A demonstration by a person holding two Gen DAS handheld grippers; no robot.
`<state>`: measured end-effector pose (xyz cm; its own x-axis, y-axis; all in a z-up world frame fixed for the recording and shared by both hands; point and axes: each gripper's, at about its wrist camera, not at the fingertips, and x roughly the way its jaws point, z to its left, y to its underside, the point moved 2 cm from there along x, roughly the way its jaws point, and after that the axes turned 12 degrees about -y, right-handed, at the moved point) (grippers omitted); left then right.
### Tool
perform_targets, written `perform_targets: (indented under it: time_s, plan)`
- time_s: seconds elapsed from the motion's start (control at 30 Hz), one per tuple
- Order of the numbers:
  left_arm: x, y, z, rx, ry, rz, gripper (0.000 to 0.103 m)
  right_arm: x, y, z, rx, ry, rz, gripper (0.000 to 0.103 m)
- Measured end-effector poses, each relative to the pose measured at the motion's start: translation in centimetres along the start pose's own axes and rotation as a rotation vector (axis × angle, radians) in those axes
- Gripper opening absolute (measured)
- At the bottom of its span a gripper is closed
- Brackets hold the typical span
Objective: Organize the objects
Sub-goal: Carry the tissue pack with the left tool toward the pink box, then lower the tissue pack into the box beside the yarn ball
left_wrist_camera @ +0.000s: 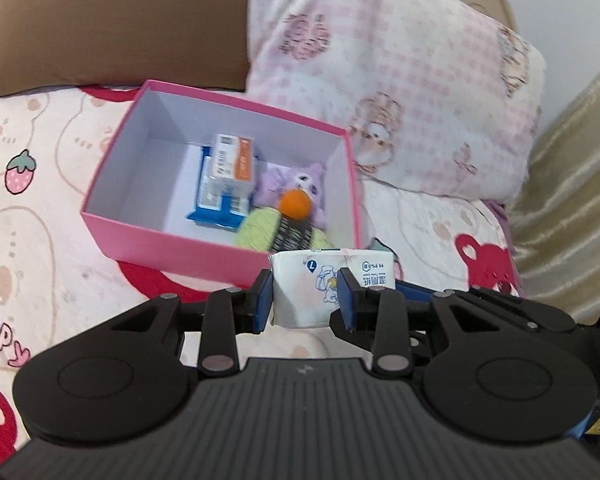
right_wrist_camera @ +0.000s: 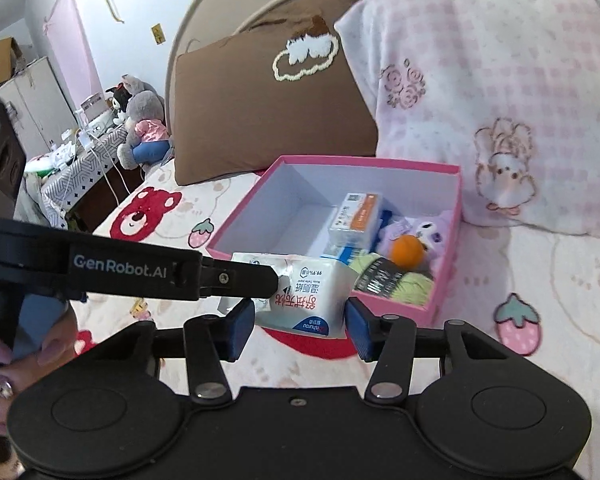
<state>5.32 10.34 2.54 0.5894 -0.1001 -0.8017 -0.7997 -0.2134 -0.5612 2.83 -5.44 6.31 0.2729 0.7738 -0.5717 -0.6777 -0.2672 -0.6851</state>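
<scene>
A white wet-wipes pack (left_wrist_camera: 300,280) hangs just above the bedspread, in front of the near wall of an open pink box (left_wrist_camera: 160,244). My left gripper (left_wrist_camera: 305,300) is shut on one end of the pack, with a blue pad on each side. In the right wrist view the pack (right_wrist_camera: 304,300) lies between the blue pads of my right gripper (right_wrist_camera: 300,320), which touch both its sides. The left gripper's black finger (right_wrist_camera: 236,278) comes in from the left onto the pack. The box (right_wrist_camera: 400,308) holds a white-and-orange carton (left_wrist_camera: 232,160), a blue packet (left_wrist_camera: 216,204), a purple plush (left_wrist_camera: 300,180), an orange ball (left_wrist_camera: 296,202) and green yarn (left_wrist_camera: 256,232).
A brown pillow (left_wrist_camera: 120,32) and a pink checked pillow (left_wrist_camera: 400,80) lean against the headboard behind the box. A bedside table with plush toys (right_wrist_camera: 140,128) stands at the bed's far left. A person's hand (right_wrist_camera: 4,360) is at the lower left edge.
</scene>
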Motion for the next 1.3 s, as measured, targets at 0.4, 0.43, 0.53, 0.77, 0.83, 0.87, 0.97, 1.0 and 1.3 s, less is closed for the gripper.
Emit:
perform_targets:
  time_s: [0.4,0.43,0.53,0.77,0.83,0.87,0.97,1.0,1.3]
  plan:
    - [6.8,-6.9,4.7,-0.015,-0.102,0.098,0.032,9.5,-5.2,-3.7,0.191,-0.053,0.138,0.052]
    - [7.4,-7.3,4.7,0.003,-0.109,0.1,0.032,10.2,-5.4,-4.0,0.202,-0.044,0.145,0.052]
    - [9.8,-7.9,4.9,-0.005,-0.139,0.135,0.033,12.0,-5.6,-5.2,0.245,-0.03,0.172,0.051]
    - [14.4,-8.0,6.5,-0.053,-0.144,0.22,0.033,15.8,-5.2,-6.5,0.274,0.034,0.249,0.051]
    - [15.1,-8.0,7.0,-0.065,-0.146,0.232,0.033,16.4,-5.2,-6.5,0.273,0.039,0.262,0.051]
    - [15.3,-7.9,7.3,-0.081,-0.151,0.236,0.033,16.6,-5.2,-6.4,0.269,0.036,0.274,0.051]
    - [15.4,-7.5,7.9,-0.101,-0.141,0.24,0.033,17.0,-5.1,-6.1,0.266,0.043,0.298,0.051]
    - [15.5,-7.4,8.1,-0.108,-0.141,0.239,0.033,17.1,-5.2,-6.0,0.261,0.041,0.301,0.051]
    - [16.8,-7.4,8.4,-0.102,-0.16,0.262,0.033,18.4,-4.8,-6.3,0.248,0.068,0.331,0.049]
